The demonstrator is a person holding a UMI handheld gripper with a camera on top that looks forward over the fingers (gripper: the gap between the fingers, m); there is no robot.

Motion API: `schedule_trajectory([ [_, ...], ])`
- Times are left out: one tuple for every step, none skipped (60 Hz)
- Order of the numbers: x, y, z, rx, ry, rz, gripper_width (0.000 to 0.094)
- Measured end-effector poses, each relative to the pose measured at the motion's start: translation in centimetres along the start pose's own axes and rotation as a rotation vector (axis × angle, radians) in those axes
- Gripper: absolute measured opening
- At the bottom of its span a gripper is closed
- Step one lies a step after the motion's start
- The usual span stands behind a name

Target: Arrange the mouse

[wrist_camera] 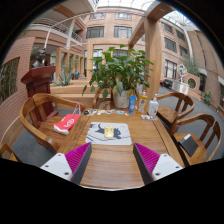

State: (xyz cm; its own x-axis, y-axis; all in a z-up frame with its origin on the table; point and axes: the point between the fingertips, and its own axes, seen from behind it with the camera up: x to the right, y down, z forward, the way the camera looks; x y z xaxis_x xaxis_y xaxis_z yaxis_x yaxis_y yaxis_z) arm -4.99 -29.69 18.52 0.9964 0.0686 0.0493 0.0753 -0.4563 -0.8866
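A small yellowish mouse (109,131) lies on a grey mouse mat (109,134) near the middle of the round wooden table (112,160), beyond my fingers. My gripper (113,160) is open and empty, with its pink-padded fingers (76,160) spread wide above the bare near part of the table. Nothing is between the fingers.
A red item (66,123) lies on the seat of the wooden chair (40,115) at the left. Bottles (133,102) and a large potted plant (118,72) stand at the table's far side. More wooden chairs (195,135) stand at the right. A brick building rises behind.
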Motion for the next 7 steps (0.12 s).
schedule_trajectory([
  [0.08,-0.01,-0.10,0.002,0.003,-0.004,0.0857],
  [0.10,-0.04,-0.21,0.004,0.005,-0.010,0.0856],
  [0.11,-0.05,-0.31,0.007,0.006,-0.016,0.0857],
  [0.05,-0.07,-0.38,0.008,0.004,-0.021,0.0854],
  [0.01,-0.07,-0.41,0.009,0.001,-0.024,0.0855],
  [-0.02,-0.07,-0.46,0.009,0.000,-0.025,0.0853],
  [-0.01,-0.06,-0.49,0.008,0.000,-0.024,0.0853],
])
